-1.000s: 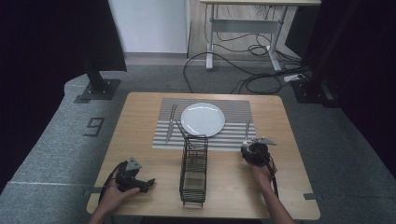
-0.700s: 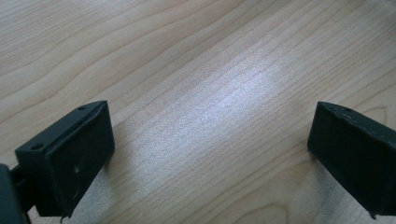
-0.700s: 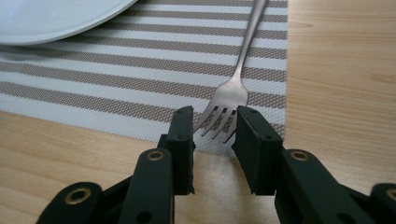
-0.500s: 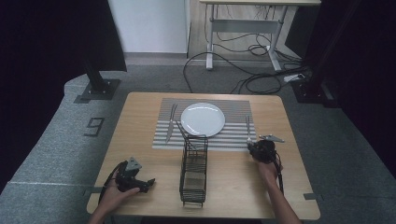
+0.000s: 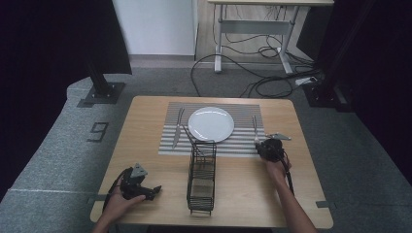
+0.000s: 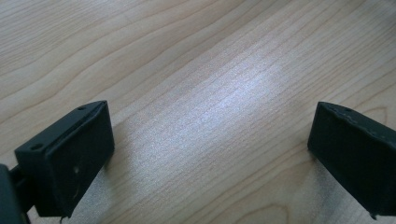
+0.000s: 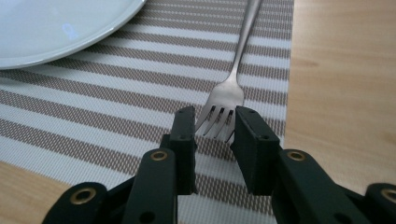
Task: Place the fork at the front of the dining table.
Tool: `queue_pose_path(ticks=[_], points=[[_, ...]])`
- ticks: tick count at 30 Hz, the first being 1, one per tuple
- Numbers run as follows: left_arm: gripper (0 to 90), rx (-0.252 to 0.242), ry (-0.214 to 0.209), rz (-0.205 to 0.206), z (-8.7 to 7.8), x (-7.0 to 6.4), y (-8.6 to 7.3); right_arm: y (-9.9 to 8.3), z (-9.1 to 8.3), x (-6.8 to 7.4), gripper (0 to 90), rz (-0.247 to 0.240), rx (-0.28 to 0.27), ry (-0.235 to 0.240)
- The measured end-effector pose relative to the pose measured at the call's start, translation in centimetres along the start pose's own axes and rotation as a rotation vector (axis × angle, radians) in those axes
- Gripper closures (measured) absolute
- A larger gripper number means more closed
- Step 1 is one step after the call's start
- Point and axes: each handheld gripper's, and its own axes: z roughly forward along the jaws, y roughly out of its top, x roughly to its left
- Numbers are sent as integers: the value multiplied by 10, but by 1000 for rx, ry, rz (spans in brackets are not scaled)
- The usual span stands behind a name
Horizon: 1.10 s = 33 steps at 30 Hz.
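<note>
Grey carpet surrounds a light wooden table (image 5: 145,116), with black curtains at both sides, a white wall behind, and loose cables under a second metal-legged desk (image 5: 252,29) at the back. On the table's far half lies a striped placemat (image 5: 243,141) of woven grey and white bands, and on it a round white plate (image 5: 211,124) with a glossy surface. Left of the plate lie two pieces of steel cutlery (image 5: 177,127); right of the plate, near the mat's right edge, lies a steel fork (image 7: 232,86), its tines pointing toward the person. A tall black wire caddy (image 5: 201,177) stands in the middle of the near half, with bare wood open on both sides of it.

The right gripper (image 7: 214,133) sits low at the mat's near right corner, its jaws narrowed around the fork's tines, one on each side; whether they already press the metal cannot be told. The left gripper (image 6: 210,154) rests near the table's front left edge, well apart from the caddy, its jaws spread wide over bare, finely grained wood with nothing between them.
</note>
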Motion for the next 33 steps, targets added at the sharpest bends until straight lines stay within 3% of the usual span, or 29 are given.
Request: queue_pose_path(ticks=[21,23,24,25,27,33], points=[[1,0,0,2,0,0,0,16,25,8,676,44,-2,5],[1,0,0,2,0,0,0,16,26,8,661,48,-4,10],[1,0,0,2,0,0,0,16,26,7,601,49,-1,13],[1,0,0,2,0,0,0,15,25,7,544,49,3,13],[1,2,0,4,0,0,0,13,21,9,521,47,-5,10],[1,0,0,3,0,0,0,-1,-3,14,450,19,-47,88]])
